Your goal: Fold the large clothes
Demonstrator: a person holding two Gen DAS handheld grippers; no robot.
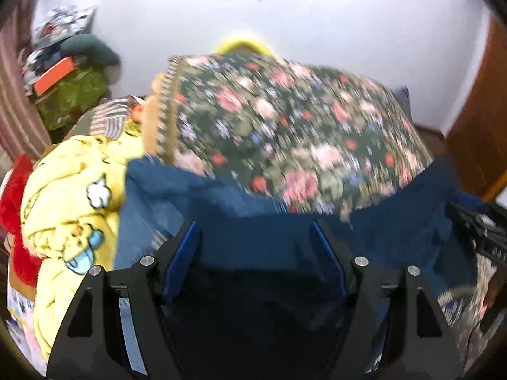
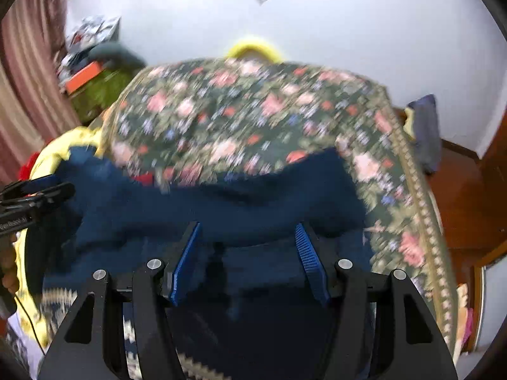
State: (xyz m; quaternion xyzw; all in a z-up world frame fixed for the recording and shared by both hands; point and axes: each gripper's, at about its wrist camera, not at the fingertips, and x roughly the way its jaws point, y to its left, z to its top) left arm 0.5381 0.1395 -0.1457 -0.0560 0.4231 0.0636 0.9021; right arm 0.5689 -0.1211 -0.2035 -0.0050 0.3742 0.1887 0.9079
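Observation:
A large dark blue garment (image 1: 253, 237) lies across the near part of a bed with a floral cover (image 1: 285, 120). It also shows in the right wrist view (image 2: 206, 209). My left gripper (image 1: 255, 224) is open, its blue pads (image 1: 183, 253) spread wide just above the blue cloth. My right gripper (image 2: 248, 226) is open too, with its pads (image 2: 309, 259) apart over the same garment. Each gripper shows at the edge of the other's view: the right one (image 1: 475, 231) and the left one (image 2: 28, 199). Both views are blurred.
A yellow cartoon blanket (image 1: 73, 205) and a red fluffy cloth (image 1: 12, 209) are heaped at the left of the bed. A cluttered green-covered stand (image 1: 69, 95) sits by the curtain. A wooden door (image 1: 481, 120) is at the right. A white wall (image 2: 348, 25) is behind.

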